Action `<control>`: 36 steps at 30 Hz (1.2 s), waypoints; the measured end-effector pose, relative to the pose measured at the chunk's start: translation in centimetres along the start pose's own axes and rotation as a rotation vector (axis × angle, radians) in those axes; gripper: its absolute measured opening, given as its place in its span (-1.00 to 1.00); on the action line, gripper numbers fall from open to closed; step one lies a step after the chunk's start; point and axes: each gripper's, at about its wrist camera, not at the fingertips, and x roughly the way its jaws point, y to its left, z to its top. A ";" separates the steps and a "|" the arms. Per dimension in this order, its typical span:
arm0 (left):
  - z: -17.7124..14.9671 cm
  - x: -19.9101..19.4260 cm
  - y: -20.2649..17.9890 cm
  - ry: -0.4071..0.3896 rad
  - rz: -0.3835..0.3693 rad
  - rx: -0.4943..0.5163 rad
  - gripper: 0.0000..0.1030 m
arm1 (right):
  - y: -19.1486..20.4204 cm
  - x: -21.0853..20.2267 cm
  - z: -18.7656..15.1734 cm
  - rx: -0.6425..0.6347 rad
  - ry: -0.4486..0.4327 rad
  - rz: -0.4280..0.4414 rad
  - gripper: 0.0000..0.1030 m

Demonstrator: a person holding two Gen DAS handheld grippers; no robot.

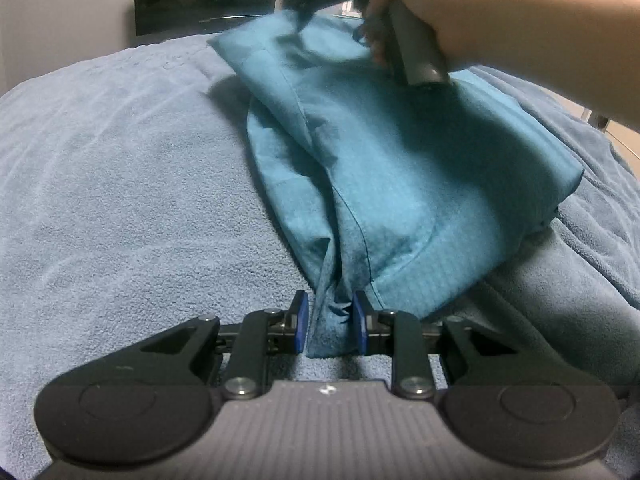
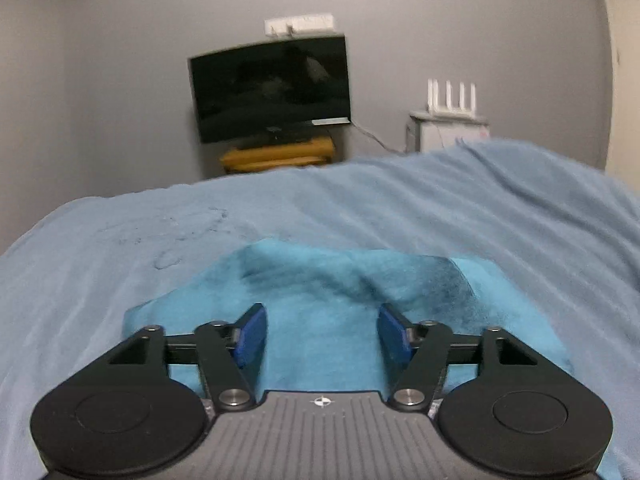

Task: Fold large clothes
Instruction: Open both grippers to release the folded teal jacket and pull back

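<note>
Teal garment (image 1: 400, 168) lies folded lengthwise on the blue blanket (image 1: 120, 184). Left gripper (image 1: 330, 320) pinches its near end between blue pads. Right gripper (image 2: 322, 334), held by a hand (image 1: 404, 16) over the far end, stands spread, pads clear of the cloth.

Counted: one teal garment (image 1: 384, 184), one blue blanket (image 1: 120, 184) beneath it, two grippers, left (image 1: 330, 320) and right (image 2: 322, 336) (one hand (image 1: 404, 12) seen), one television (image 2: 272, 88), one wooden stand (image 2: 280, 154), one router (image 2: 452, 98), apparently four antennas; blurred.
</note>
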 end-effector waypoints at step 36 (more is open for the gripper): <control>-2.6 -8.6 -8.1 -0.193 0.322 -0.070 0.81 | -22.3 -29.5 -18.9 -0.081 0.088 0.135 0.91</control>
